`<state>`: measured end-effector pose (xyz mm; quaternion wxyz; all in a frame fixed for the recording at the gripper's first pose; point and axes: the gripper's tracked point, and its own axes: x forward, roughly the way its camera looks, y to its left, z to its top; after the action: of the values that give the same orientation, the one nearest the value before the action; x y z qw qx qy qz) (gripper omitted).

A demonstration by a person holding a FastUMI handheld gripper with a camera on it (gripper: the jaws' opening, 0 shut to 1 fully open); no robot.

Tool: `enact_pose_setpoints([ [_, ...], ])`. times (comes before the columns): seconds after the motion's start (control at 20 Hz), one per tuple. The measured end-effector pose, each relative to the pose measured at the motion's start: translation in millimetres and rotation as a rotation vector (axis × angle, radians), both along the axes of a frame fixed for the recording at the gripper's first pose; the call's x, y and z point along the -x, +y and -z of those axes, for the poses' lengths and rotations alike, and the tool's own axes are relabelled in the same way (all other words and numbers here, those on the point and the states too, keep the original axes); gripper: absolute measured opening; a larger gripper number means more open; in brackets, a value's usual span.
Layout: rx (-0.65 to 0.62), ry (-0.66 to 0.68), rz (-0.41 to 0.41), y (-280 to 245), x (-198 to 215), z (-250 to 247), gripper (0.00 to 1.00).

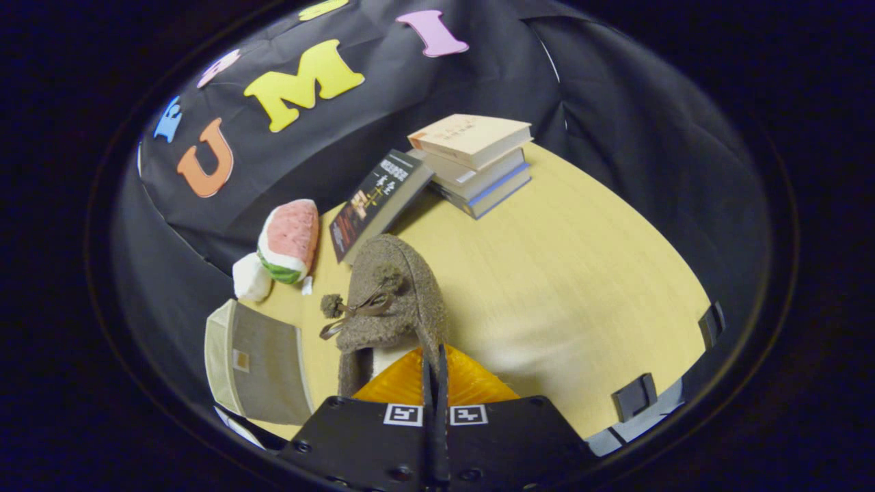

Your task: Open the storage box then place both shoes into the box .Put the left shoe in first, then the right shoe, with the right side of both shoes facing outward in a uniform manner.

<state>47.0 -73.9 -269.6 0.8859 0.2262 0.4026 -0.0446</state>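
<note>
Hand-held gripper (435,365) seemingly pinching shoe (393,301) rim, table (581,273) open rightward

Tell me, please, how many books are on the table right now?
4: three stacked at the table's far side, one dark book leaning against that stack, beyond the shoe pinched in the gripper.
</note>
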Motion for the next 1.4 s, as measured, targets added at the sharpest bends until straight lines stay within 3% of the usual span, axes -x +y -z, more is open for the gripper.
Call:
enact_pose_setpoints([
  [0.35, 0.007, -0.149, 0.000, 116, -1, -100, 0.00],
  [0.6, 0.009, -0.200, -0.032, 216, -4, -129, 0.00],
  [1.0, 0.072, -0.150, -0.091, 327, -9, -94, 0.00],
  [1.4, 0.182, -0.088, -0.074, 341, -9, -34, 0.00],
])
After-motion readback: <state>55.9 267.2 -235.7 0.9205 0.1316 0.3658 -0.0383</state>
